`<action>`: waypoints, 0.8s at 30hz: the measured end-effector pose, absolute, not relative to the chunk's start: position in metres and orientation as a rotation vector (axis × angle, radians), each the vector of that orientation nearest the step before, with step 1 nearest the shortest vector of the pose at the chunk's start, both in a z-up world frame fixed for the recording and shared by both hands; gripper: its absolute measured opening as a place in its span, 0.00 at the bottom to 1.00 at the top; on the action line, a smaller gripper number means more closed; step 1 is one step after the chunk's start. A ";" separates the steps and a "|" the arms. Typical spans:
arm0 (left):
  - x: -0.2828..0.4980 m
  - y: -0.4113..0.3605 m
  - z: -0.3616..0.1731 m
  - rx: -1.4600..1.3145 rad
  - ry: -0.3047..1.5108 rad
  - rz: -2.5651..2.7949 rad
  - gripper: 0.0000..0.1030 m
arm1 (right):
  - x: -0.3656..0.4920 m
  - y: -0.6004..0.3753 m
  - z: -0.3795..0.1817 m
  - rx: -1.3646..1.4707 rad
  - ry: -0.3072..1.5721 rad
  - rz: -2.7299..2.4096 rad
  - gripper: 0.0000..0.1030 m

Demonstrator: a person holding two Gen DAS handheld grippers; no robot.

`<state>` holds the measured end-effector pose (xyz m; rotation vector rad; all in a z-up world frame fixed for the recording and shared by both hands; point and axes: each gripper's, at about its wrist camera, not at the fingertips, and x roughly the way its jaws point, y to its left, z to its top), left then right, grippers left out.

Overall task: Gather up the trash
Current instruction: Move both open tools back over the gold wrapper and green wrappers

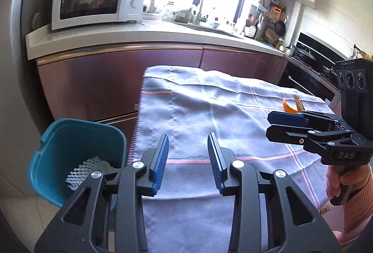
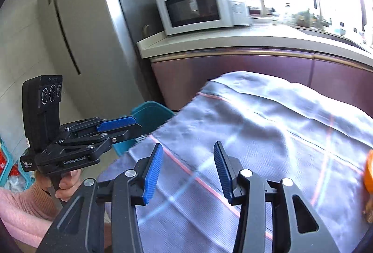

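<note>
A kitchen is filling both views, with a microwave (image 1: 98,0) sitting upper left. A checked cloth (image 1: 209,113) is covering the desk at centre. A teal bin (image 1: 70,143), lower left, is holding white foam netting (image 1: 86,171), likely placed there for easy dropping. Both the left gripper (image 1: 188,159) and right gripper (image 2: 186,171) are hovering with fingers spread, empty. Orange peel (image 1: 289,107) is lying at right, unobstructed.

Bench cloth (image 1: 209,117): woven fabric, matt, creased. Bin (image 1: 70,143): smooth teal plastic, slight sheen. Left tool (image 1: 188,159): matt black plastic, ribbed blue pads (image 1: 160,164), bright metal rivets. Cabinet fronts (image 1: 116,80): satin.
</note>
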<state>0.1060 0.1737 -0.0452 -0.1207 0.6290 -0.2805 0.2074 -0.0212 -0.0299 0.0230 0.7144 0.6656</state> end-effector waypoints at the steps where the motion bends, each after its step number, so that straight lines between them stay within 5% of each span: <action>1: 0.106 0.165 -0.045 -0.118 0.630 -0.299 0.33 | 0.206 -0.032 -0.030 0.035 0.715 0.646 0.42; 24: 0.162 -0.045 -0.058 -0.041 0.756 -0.656 0.36 | 0.174 -0.258 -0.072 0.286 0.682 0.131 0.42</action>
